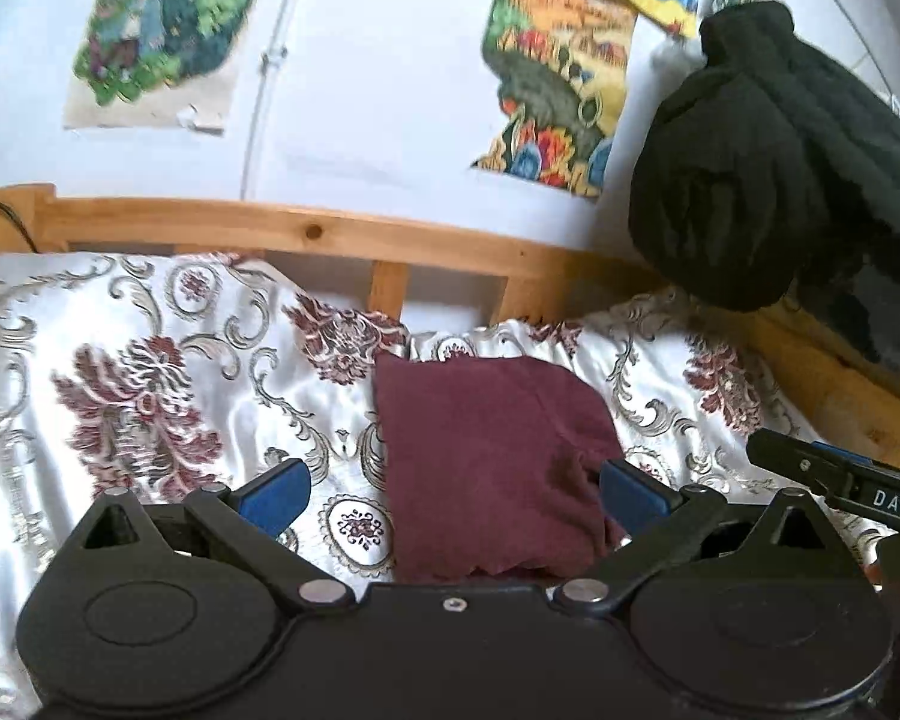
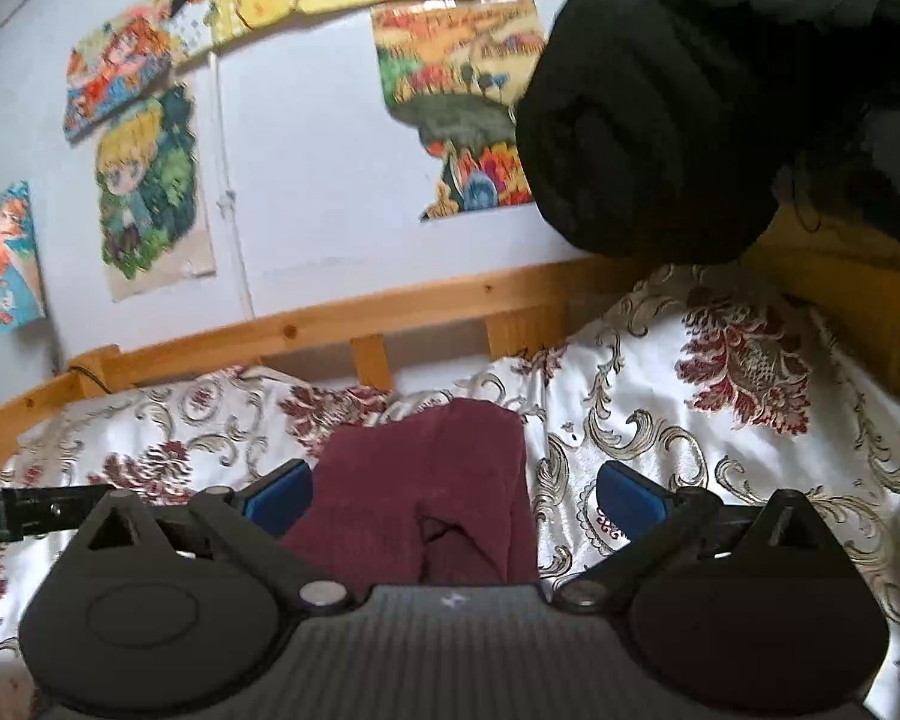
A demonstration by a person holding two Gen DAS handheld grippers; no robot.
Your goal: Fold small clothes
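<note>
the left gripper (image 1: pixel 453 495) is standing with its blue fingers (image 1: pixel 279 489) spread wide apart, nothing between the pads, hovering over the near edge of the folded maroon garment (image 1: pixel 486 468). the right gripper (image 2: pixel 453 495) is likewise gaping wide and empty, its left finger (image 2: pixel 282 495) showing over the garment's left edge and its right finger over bare bedspread (image 2: pixel 720 396). in the left wrist view the right gripper is showing at the right margin, just beside the left one.

the maroon garment (image 2: pixel 426 480) is lying flat on the floral bedspread (image 1: pixel 150 372), a compact folded piece with a straight left edge and a rounded far right corner; a small dark opening is showing near its near edge. open bedspread is lying on both sides of it.

the wooden bed rail (image 1: pixel 342 234) is bounding the far side, close behind the garment. a dark rolled blanket (image 1: pixel 768 168) is sitting on the rail at the right corner, overhanging the bedspread. pictures (image 2: pixel 144 180) are hanging on the white wall.
</note>
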